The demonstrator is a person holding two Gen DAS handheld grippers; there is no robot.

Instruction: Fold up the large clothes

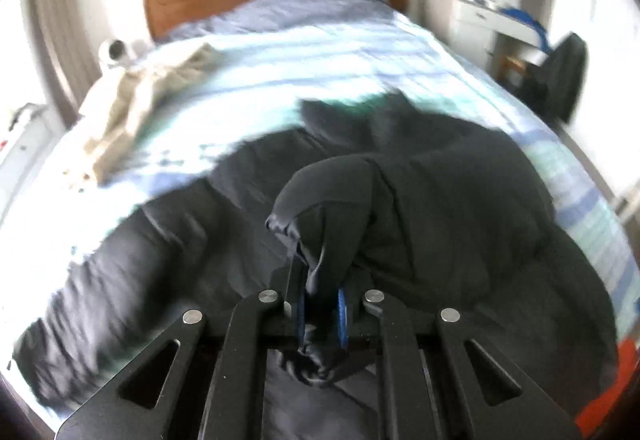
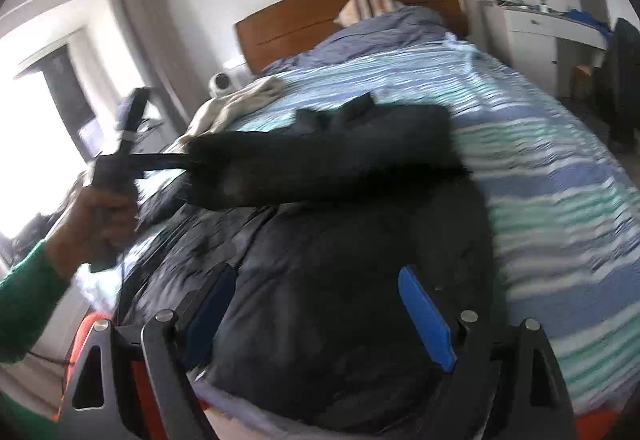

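Observation:
A large black padded jacket [image 1: 460, 224] lies on the striped bed; it also shows in the right wrist view [image 2: 340, 300]. My left gripper [image 1: 322, 304] is shut on the cuff of a black sleeve [image 1: 332, 196] and holds it lifted above the jacket. In the right wrist view the left gripper [image 2: 188, 160] shows at left, held by a hand, with the sleeve [image 2: 320, 164] stretched across above the jacket. My right gripper [image 2: 316, 284] is open, its blue pads [image 2: 426, 320] spread over the jacket's near end, holding nothing.
The bed [image 2: 560, 168] has a blue and green striped cover, a wooden headboard [image 2: 320, 16], a blue duvet and pillow at its head. A beige garment [image 1: 140, 96] lies at the bed's left. A white desk [image 2: 552, 24] and dark chair stand at right. Something orange [image 1: 616, 380] is below the bed's near edge.

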